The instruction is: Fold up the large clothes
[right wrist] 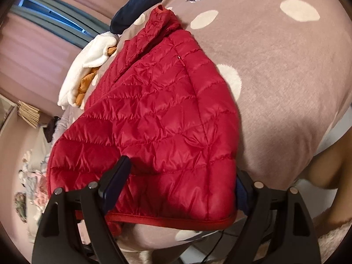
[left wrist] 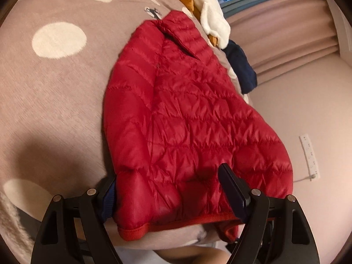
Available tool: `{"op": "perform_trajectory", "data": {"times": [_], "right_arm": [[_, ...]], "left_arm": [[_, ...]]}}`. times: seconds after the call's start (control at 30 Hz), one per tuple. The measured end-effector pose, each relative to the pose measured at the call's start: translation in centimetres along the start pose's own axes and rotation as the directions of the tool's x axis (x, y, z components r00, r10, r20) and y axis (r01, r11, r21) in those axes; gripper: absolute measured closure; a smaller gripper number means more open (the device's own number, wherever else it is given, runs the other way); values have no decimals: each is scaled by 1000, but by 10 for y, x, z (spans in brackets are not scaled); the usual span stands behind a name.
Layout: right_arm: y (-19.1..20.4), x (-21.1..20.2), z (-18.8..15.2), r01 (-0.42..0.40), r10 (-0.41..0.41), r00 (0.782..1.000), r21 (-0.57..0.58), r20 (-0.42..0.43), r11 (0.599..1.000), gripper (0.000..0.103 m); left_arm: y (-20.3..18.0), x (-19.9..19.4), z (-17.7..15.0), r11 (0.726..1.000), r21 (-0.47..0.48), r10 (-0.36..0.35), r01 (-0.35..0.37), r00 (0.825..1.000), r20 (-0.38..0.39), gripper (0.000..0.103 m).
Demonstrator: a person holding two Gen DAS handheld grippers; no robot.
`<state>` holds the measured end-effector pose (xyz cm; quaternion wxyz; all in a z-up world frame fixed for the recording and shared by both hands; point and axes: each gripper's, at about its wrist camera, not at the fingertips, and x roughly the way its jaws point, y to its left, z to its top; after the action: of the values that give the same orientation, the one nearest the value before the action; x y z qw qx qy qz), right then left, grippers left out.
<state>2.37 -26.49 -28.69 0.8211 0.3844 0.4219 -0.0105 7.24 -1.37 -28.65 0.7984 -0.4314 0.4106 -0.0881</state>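
Observation:
A red quilted puffer jacket (left wrist: 187,114) lies on a pink bedspread with white dots (left wrist: 57,83), collar at the far end and hem toward me. My left gripper (left wrist: 167,189) is open with its jaws spread wide around the jacket's hem corner; one finger (left wrist: 233,195) rests on top of the fabric, the other is partly hidden behind the jacket's edge. In the right wrist view the jacket (right wrist: 154,114) fills the middle. My right gripper (right wrist: 178,187) is also open, straddling the other hem corner, with one finger (right wrist: 116,184) over the fabric.
A pile of white, orange and navy clothes (left wrist: 211,15) lies beyond the collar at the bed's edge. Pink curtains (left wrist: 286,22) and a window stand behind. A power strip (left wrist: 310,156) lies on the floor. Clutter (right wrist: 30,176) lies beside the bed.

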Motion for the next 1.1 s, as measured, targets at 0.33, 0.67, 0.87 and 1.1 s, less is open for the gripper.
{"op": "perform_trajectory", "data": {"times": [0.33,0.67,0.87,1.1], "right_arm": [[15,-10,-12,-88,89,995,27,-39,996,19],[-9,-13,11,66,-67,996,22,51,998,50],[-17,-6,20,123,-120,990,-30,79,992,75],[-19,-9,28,134,-125,983,-63,133,989,87]], "left_arm": [[-6,-7,-10,996,-25,-84,84,996,5,22],[9,-16,11,990,-18,143,-142,978,151,39],[18,-11,13,974,-14,227,-228,958,173,67],[15,-21,23,945,49,300,-324,916,264,81]]}}
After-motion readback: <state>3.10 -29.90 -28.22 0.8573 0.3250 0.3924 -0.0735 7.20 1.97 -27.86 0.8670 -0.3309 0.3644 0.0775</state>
